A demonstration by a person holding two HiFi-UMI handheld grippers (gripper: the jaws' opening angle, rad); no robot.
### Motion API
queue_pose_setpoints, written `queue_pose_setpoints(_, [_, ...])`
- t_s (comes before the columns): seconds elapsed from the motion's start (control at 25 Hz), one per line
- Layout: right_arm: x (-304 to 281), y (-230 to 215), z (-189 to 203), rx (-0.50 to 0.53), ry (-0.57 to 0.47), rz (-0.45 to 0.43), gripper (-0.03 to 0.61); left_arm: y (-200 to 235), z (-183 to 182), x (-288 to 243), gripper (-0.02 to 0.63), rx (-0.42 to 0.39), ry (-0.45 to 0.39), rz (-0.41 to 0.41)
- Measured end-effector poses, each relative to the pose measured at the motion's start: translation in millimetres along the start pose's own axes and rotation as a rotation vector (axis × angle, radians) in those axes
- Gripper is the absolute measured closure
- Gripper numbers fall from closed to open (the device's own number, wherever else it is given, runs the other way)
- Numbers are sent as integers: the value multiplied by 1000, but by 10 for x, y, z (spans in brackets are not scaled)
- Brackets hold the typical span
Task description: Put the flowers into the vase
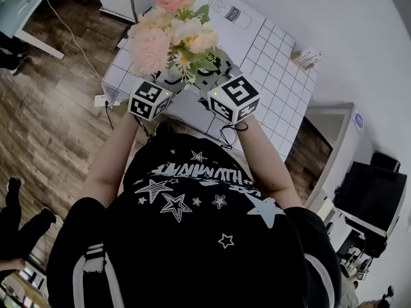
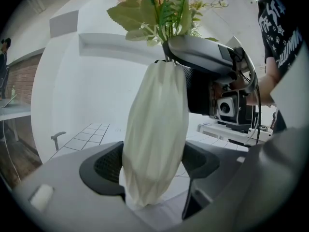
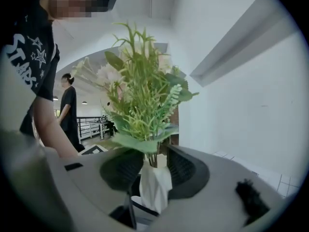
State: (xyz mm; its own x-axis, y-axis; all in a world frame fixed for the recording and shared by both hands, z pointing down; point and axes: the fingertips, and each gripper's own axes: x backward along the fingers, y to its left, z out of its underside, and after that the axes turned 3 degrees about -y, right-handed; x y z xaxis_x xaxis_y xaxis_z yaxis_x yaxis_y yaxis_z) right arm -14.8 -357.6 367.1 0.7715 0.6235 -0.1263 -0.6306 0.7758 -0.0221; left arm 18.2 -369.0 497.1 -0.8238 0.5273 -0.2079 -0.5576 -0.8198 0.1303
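Flowers in vase | left gripper clamps vase | right gripper apart round stems | best backed out straight, sparing leaves

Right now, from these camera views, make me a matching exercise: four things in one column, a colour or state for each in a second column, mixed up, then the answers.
Things:
1. vase
2. flowers
3. left gripper
4. right gripper

Colours or states:
A. jaws apart, gripping nothing
B. plain white
C. pink and cream, with green leaves
D. closed on the vase's body

Pairs: 1-B, 2-C, 3-D, 4-A
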Motion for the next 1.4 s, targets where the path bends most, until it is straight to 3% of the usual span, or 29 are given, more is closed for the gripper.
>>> queue_pose_setpoints(0.4, [132, -28, 36, -27, 5, 57, 419, 12, -17, 15, 238, 28, -1, 0])
queue_pose_setpoints(1.2, [773, -247, 518, -247, 31, 213, 413, 16, 20, 12, 238, 20, 37, -13])
queue_pose_setpoints(1.4, [921, -310, 623, -278, 42, 259, 413, 22, 72, 10, 236, -13, 78, -28])
